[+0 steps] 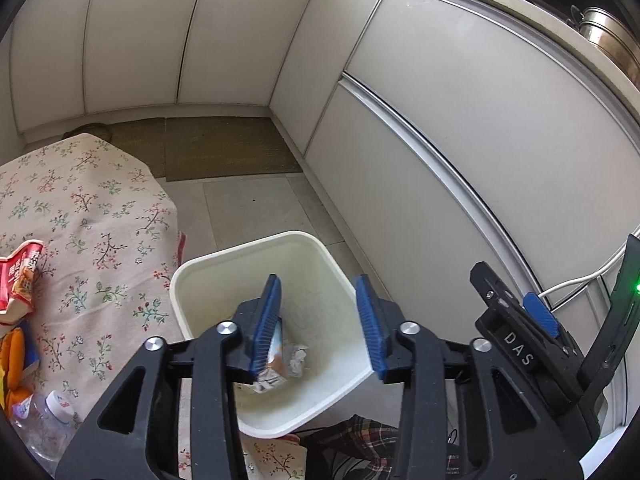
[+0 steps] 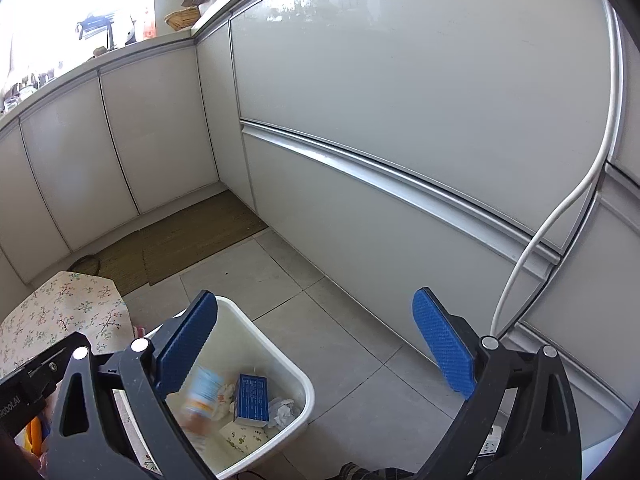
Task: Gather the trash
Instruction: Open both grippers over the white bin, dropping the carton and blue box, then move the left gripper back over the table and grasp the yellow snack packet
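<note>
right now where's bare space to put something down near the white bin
Bare grey floor tiles lie between the white plastic bin and the pale cabinet fronts, up to the brown woven mat. The floral tablecloth is bare at its far end. Crowded: its near edge, with a red snack packet and clear plastic bottle.

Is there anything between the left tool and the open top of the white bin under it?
Nothing visible. The left tool is open right above the white bin, whose top is uncovered; only trash lies inside.
</note>
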{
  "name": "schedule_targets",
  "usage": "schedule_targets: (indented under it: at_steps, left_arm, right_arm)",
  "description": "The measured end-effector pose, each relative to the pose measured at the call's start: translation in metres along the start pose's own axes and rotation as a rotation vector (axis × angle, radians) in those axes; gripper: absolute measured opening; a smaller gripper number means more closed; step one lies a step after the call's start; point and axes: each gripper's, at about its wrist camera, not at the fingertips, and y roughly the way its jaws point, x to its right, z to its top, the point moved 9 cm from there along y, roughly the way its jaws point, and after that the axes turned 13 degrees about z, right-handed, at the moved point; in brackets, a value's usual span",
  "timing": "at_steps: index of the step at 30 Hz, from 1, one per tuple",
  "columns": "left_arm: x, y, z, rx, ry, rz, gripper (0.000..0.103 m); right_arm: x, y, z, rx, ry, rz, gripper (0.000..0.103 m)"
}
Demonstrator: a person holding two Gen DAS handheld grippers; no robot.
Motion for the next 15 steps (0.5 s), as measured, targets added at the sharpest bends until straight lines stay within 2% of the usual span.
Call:
schedule_targets:
  at_steps: [7, 15]
  left_arm:
    - [-0.024, -0.005, -0.003, 0.024, -0.004, 0.091, 0.069]
    - [-0.070, -0.009, -0.012, 0.006, -0.060, 0.193, 0.082]
  right_arm:
    - [-0.013, 0.004, -0.004, -0.017, -0.033, 0.020, 0.096]
    - [-0.040, 0.006, -0.011, -0.033, -0.098, 0.058, 0.096]
